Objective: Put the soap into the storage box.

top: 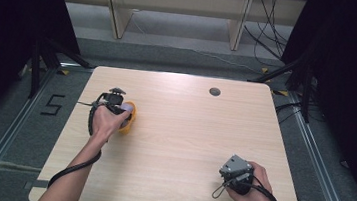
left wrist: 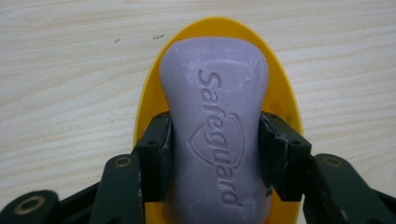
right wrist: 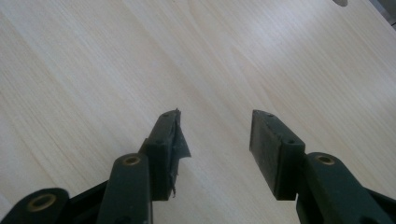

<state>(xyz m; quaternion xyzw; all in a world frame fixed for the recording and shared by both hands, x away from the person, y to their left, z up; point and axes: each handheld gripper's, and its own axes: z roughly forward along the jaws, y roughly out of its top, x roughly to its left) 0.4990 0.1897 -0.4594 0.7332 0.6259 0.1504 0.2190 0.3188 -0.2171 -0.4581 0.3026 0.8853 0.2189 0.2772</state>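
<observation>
A lilac bar of soap [left wrist: 215, 126] stamped "Safeguard" lies over an oval yellow soap dish [left wrist: 280, 88]. My left gripper [left wrist: 215, 154] is shut on the bar, one black pad against each long side. From above, the left gripper [top: 115, 105] is at the table's left, over the yellow dish [top: 130, 118], with a bit of the soap [top: 126, 107] peeking out. My right gripper [right wrist: 215, 140] stands open over bare wood, nothing between its jaws. In the high view the right gripper [top: 235, 173] rests near the front right of the table.
The light wooden table [top: 183, 131] has a dark round grommet [top: 214, 91] near its far edge. A torn bit of pad lining hangs off the right gripper's left jaw. Black stands, cables and wooden frames stand beyond the table.
</observation>
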